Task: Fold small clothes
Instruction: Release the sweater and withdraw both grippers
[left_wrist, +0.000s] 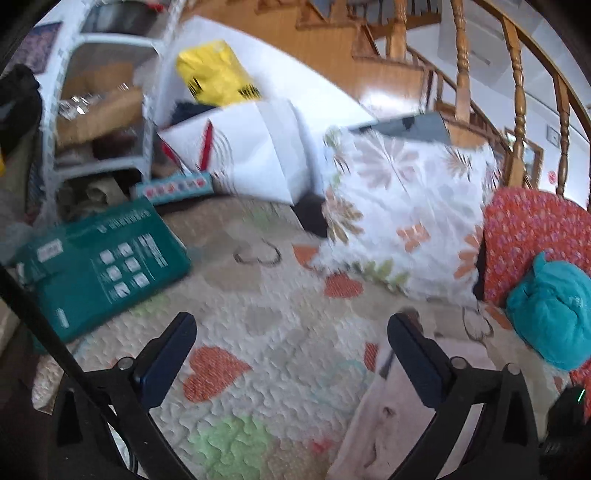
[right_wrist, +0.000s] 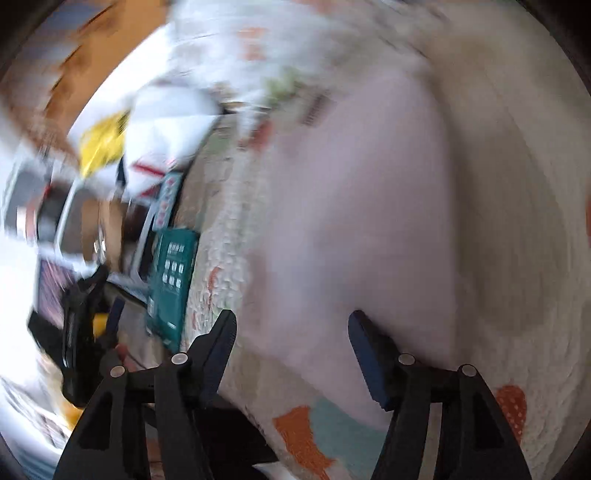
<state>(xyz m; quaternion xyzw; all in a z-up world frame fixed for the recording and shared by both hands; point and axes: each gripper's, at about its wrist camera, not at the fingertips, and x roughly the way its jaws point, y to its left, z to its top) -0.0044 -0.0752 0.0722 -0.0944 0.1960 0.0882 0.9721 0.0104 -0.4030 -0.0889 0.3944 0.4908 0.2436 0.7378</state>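
Observation:
A pale pink garment (left_wrist: 384, 417) lies flat on the quilted heart-print bedspread (left_wrist: 266, 332), under and beside the right finger of my left gripper (left_wrist: 291, 328). That gripper stands wide open over the quilt with nothing between its fingers. In the blurred right wrist view the same pink garment (right_wrist: 351, 206) spreads across the quilt (right_wrist: 229, 229). My right gripper (right_wrist: 291, 328) hovers over its near edge, open, its pads apart and pressing on nothing. A bunched teal garment (left_wrist: 554, 314) rests at the right on a red floral cloth (left_wrist: 535, 229).
A floral pillow (left_wrist: 406, 206) leans at the back right. A green box (left_wrist: 99, 266) lies at the quilt's left edge, with a white bag (left_wrist: 255, 147), a yellow bag (left_wrist: 214, 74) and a white shelf (left_wrist: 107, 110) behind it. A wooden stair railing (left_wrist: 517, 92) runs along the far right.

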